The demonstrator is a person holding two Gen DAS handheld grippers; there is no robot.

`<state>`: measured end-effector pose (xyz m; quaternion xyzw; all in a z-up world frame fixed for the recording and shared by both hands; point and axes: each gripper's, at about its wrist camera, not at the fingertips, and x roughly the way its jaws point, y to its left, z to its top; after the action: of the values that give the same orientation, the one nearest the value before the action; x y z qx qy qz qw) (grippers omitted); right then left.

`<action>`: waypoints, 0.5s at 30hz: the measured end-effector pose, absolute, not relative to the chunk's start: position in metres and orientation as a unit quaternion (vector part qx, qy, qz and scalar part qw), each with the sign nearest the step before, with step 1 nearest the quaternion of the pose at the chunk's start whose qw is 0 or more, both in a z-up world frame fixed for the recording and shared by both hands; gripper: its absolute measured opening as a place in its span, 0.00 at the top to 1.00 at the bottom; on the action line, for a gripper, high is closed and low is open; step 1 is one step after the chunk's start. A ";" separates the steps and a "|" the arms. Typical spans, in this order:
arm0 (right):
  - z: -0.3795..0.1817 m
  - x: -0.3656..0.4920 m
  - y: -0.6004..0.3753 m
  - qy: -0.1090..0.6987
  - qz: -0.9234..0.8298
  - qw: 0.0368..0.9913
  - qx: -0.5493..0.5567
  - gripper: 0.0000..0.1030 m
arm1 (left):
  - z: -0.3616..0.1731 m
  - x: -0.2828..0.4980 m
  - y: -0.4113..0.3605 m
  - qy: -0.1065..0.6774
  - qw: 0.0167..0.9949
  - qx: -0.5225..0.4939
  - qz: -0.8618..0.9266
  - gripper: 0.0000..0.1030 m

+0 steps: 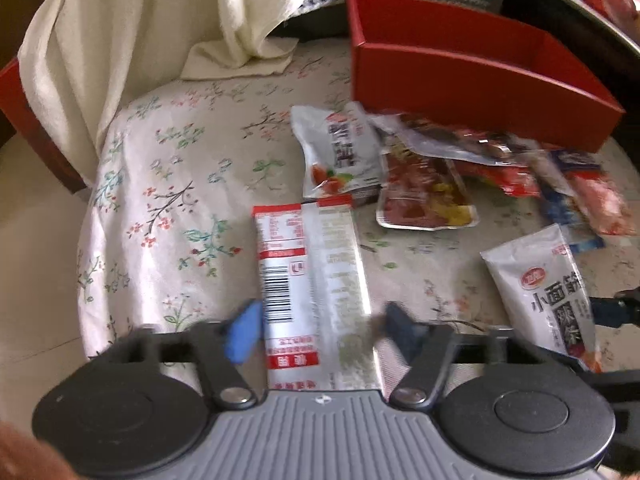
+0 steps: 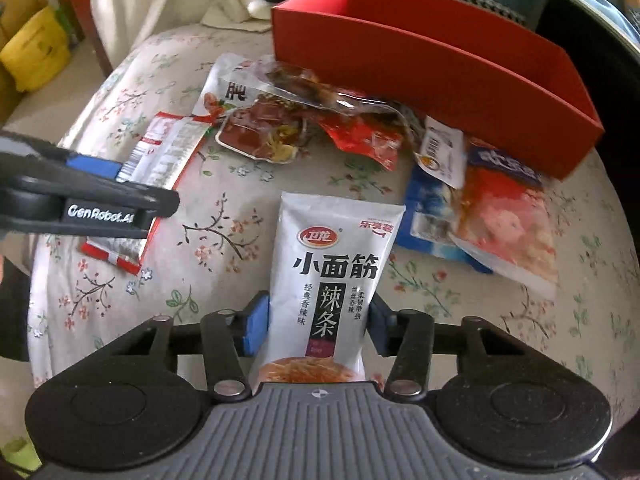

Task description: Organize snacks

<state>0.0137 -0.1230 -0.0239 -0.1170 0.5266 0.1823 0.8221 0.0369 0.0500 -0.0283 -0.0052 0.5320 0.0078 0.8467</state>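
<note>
My left gripper (image 1: 320,328) has its blue pads against both sides of a long red-and-silver snack packet (image 1: 312,280) with a barcode, lying on the floral cloth; the same packet (image 2: 160,160) and left gripper (image 2: 120,188) show in the right wrist view. My right gripper (image 2: 316,320) is shut on a white spicy-strip packet (image 2: 328,276), also seen in the left wrist view (image 1: 548,288). A pile of snack packets (image 2: 312,120) lies in front of an empty red box (image 2: 440,68), which also shows in the left wrist view (image 1: 472,80).
A blue and an orange packet (image 2: 492,204) lie right of the white one. A cream cloth (image 1: 132,40) hangs at the back left. The round table's floral cover (image 1: 168,200) drops off at the left edge. Yellow containers (image 2: 36,44) stand on the floor at left.
</note>
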 end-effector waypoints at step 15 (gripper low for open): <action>-0.018 0.012 -0.128 0.523 0.186 0.828 -0.082 0.49 | -0.020 0.016 0.048 0.538 0.841 -0.055 -0.027 0.61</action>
<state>0.0120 -0.1277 -0.0176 -0.0820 0.5229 0.1859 0.8278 0.0157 0.0485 -0.0199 -0.0547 0.5383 -0.0270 0.8406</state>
